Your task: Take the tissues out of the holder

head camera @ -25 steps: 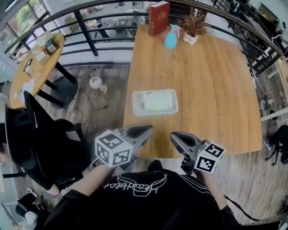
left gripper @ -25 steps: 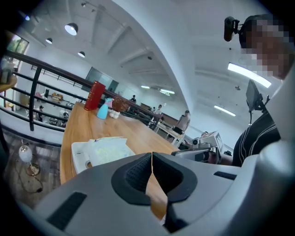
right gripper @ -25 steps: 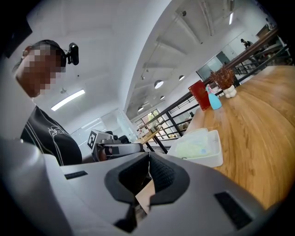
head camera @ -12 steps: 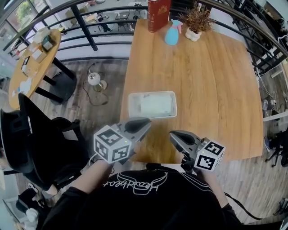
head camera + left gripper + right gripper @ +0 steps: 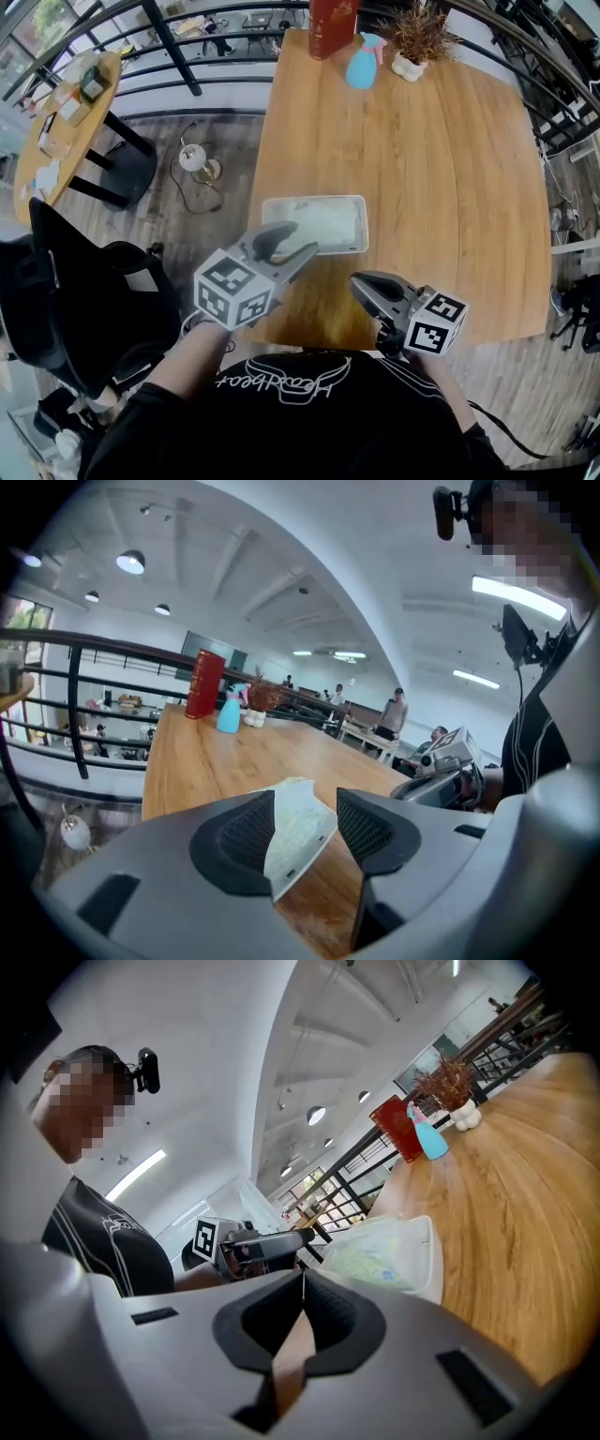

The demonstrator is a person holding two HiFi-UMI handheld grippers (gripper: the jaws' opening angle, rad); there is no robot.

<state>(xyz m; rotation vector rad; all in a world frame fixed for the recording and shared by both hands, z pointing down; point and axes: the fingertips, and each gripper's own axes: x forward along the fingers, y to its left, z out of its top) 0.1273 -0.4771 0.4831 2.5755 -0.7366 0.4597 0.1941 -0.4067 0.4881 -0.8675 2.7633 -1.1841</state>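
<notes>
A white rectangular holder (image 5: pixel 363 227) lies on the wooden table (image 5: pixel 450 187) with a pale green pack of tissues (image 5: pixel 328 219) inside it. My left gripper (image 5: pixel 302 239) hovers at the holder's near left corner. Its jaws have just been opening and now stand apart, pressing on nothing. In the left gripper view the holder (image 5: pixel 298 829) shows in the gap between the pads of the left gripper (image 5: pixel 305 803). My right gripper (image 5: pixel 356 279) is shut and empty, just short of the holder's near right side. In the right gripper view its pads (image 5: pixel 302 1274) meet, with the holder (image 5: pixel 429 1262) beyond them.
A red book (image 5: pixel 333 21), a blue spray bottle (image 5: pixel 361 64) and a small potted plant (image 5: pixel 419 42) stand at the table's far end. The table's left edge drops to the floor, where a lamp (image 5: pixel 194 159) stands. A round table (image 5: pixel 56 122) and black chair (image 5: pixel 66 300) are at the left.
Both grippers have moved forward toward the holder. The left gripper's jaws, shut before, now stand open at the holder's near left corner. The right gripper stays shut.
</notes>
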